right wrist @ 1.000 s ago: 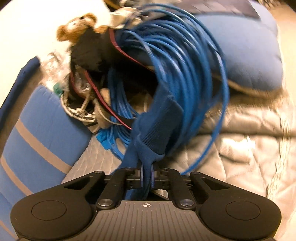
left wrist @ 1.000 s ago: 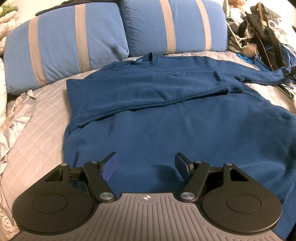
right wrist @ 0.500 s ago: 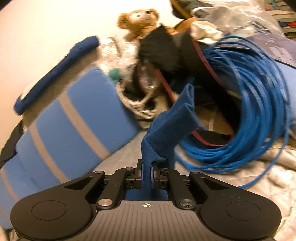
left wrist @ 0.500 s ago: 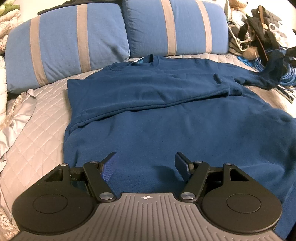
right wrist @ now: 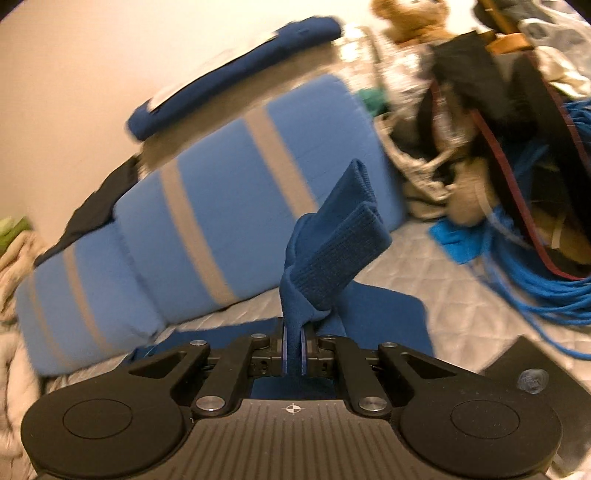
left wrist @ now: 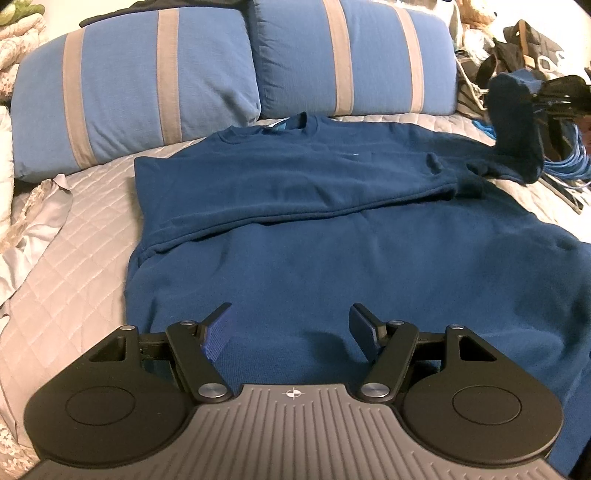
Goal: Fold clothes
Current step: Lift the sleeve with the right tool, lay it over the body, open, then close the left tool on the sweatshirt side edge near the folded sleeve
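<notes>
on a bed covered by a grey quilt [left wrist: 74, 258], a dark blue sweater [left wrist: 332, 240] is spread out flat, with its neck hole turned toward two pillows [left wrist: 147, 92] that are blue with grey stripes. one sleeve is folded across the chest of the sweater. the other sleeve [left wrist: 517, 147] is lifted up off the quilt at the far right side of the left wrist view, and its end is held there by the right gripper [left wrist: 532, 99]. in the right wrist view, the right gripper [right wrist: 293, 352] is seen closed tight, and the ribbed cuff [right wrist: 336, 243] of the sleeve is pinched between its two fingers and sticks up above them. the left gripper [left wrist: 291, 328] is held low over the bottom part of the sweater, and its fingers are spread wide apart with nothing between them. whether the fingers touch the cloth cannot be told. a pile of things is heaped at the right side of the bed, past the pillows. in it a coil of bright blue cable [right wrist: 546, 288], a brown teddy bear [right wrist: 406, 22] and some dark straps [right wrist: 491, 147] can be seen. the right wrist view is blurred, so small things in the pile cannot be made out.
</notes>
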`<state>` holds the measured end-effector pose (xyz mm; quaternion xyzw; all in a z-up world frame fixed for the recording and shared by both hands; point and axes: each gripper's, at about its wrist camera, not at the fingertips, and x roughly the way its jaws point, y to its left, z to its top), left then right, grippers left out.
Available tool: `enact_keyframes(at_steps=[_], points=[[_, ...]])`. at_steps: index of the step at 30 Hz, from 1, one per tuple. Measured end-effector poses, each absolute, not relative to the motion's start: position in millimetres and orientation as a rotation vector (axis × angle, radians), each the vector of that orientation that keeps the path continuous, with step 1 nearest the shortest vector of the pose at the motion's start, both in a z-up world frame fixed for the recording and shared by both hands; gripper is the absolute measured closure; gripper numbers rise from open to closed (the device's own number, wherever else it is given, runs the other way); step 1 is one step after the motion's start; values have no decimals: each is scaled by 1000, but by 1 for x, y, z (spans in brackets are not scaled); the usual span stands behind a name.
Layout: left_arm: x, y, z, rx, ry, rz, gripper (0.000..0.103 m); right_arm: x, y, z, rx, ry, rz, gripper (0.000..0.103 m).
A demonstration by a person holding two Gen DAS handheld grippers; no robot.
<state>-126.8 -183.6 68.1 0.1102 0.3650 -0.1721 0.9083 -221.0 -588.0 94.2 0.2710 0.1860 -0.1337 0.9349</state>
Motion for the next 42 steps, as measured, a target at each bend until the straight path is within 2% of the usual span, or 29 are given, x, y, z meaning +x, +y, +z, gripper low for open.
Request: enact_keyframes(at_steps=[9,16,19,20,21,22,24,25,30,32,35,38,42], points=[[-126,-181,68,212,751,-360,36,-181,-511,83,450,444,-126,94],[-127,-181,69,207,752,-357,36,-160,-422,81,206,492,51,94],[-128,-181,69,206,751,-351,36,-155,-382,72,62,585,169,91],[-128,-180,69,204,752,-350,36,-156,-370,69,8,612,199,88],[-128,-180,69,201,752,-349,36,-158,-361,66,-40,629,222,75],[-128,-180,69,198,754,-350,36,-162,-356,65,-65,635,238,57],[-127,-179,69,193,766,-357,36,-169,-350,63,-91,631,264,37],[-125,-180,71,191,773,-359,36,-173,-349,63,-92,629,272,32],[-113,-186,81,177,811,-367,36,-189,-365,69,-76,621,252,19],[-106,-189,88,152,820,-383,36,-194,-372,70,-68,623,233,17],[-80,-194,101,-25,854,-445,35,-200,-382,66,-57,631,223,12],[-41,-201,94,-254,965,-501,35,-205,-386,61,-54,634,207,10],[5,-211,58,-529,1138,-508,35,-211,-388,60,-31,623,192,8]])
